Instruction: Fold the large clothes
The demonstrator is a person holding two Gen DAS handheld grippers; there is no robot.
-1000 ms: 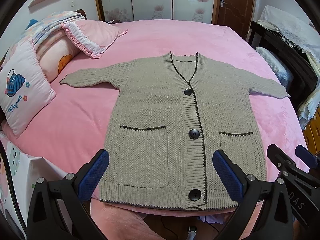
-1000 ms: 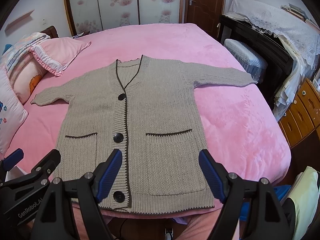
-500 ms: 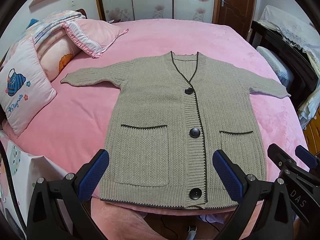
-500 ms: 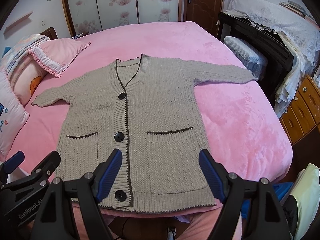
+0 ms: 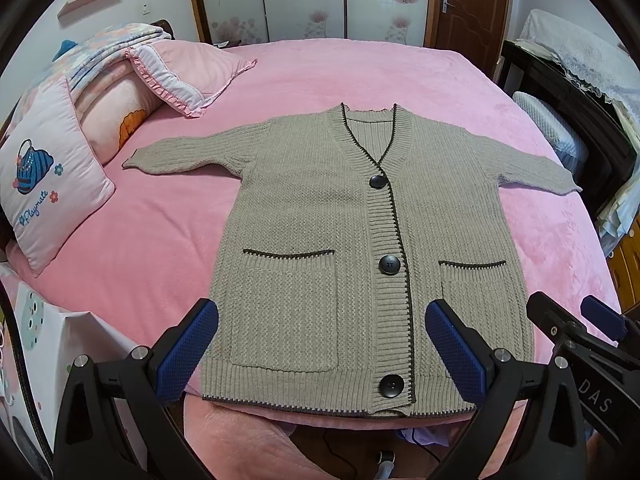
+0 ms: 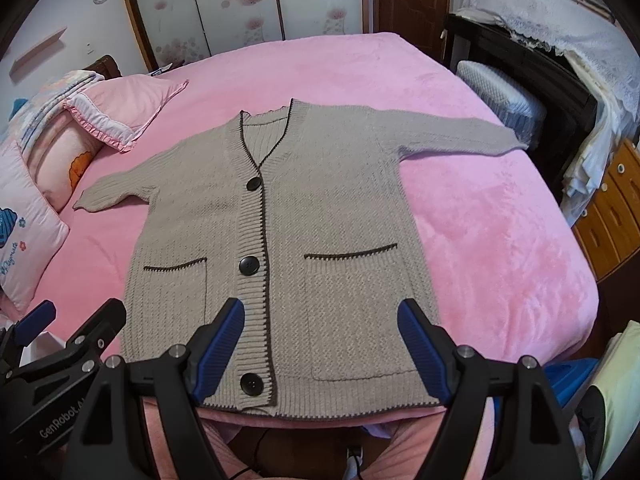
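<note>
left wrist view shows the left gripper (image 5: 320,354) with its blue pads spread wide and nothing between them, poised over the hem of the cardigan (image 5: 360,240), and the right gripper (image 6: 320,350) hangs alongside it, just as wide and just as empty. the cardigan lies flat and buttoned, face up, its hem along the near edge of the bed (image 5: 360,76) and both sleeves stretched out toward the side edges. nothing looks folded yet, so i judge a neat first fold would mean pinching one layer near a cuff or shoulder, then carrying that sleeve across the chest without dragging the body askew.
</note>
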